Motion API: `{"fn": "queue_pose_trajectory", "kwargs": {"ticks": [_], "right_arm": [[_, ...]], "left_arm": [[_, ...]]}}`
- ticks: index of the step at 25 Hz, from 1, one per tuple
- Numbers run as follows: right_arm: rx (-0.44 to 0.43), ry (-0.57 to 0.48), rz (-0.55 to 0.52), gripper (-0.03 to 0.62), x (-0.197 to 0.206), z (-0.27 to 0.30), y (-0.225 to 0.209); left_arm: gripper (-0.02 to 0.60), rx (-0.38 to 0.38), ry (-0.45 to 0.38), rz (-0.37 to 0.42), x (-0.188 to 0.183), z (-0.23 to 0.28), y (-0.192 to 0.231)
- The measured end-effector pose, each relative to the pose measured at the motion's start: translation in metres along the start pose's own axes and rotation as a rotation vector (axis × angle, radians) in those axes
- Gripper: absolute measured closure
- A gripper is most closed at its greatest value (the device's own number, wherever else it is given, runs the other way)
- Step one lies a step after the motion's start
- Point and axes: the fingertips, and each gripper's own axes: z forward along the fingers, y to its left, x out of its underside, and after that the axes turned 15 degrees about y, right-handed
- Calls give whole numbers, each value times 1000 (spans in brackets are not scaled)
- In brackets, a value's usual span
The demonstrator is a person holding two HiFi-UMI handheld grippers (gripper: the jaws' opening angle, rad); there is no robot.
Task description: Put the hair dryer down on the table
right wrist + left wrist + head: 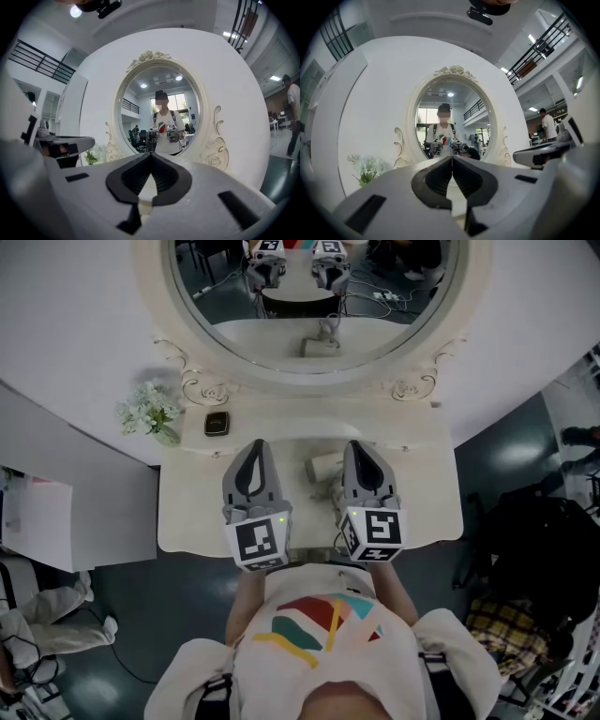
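Overhead, head view: hair dryer (323, 468), pale cream, short barrel, lying on the table (197, 512). Barrel runs left-right, round end toward my left gripper (255, 442). It lies between both grippers, partly under my right gripper (361, 444).
Left gripper view: jaws closed tip to tip, nothing between.
Right gripper view: jaws likewise closed, nothing between.

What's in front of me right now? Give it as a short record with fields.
surface: cream vanity table below an oval mirror
hair dryer: lying on the table between the grippers, partly hidden by the right one
left gripper: jaws together, empty
right gripper: jaws together, empty
other items: white flowers and a small dark case, back left
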Motion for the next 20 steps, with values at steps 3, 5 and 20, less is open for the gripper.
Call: {"fn": "queue_pose_trajectory", "kwargs": {"ticks": [3,5,20], "right_arm": [[3,2,4,594,0,1,-1],[4,6,10,594,1,2,-2],[-7,16,6,594,2,4,-2]], "left_arm": [[577,3,-1,1,-1,1,0],[577,5,0,2,-1,2,-1],[577,6,13,3,0,2,-2]]}}
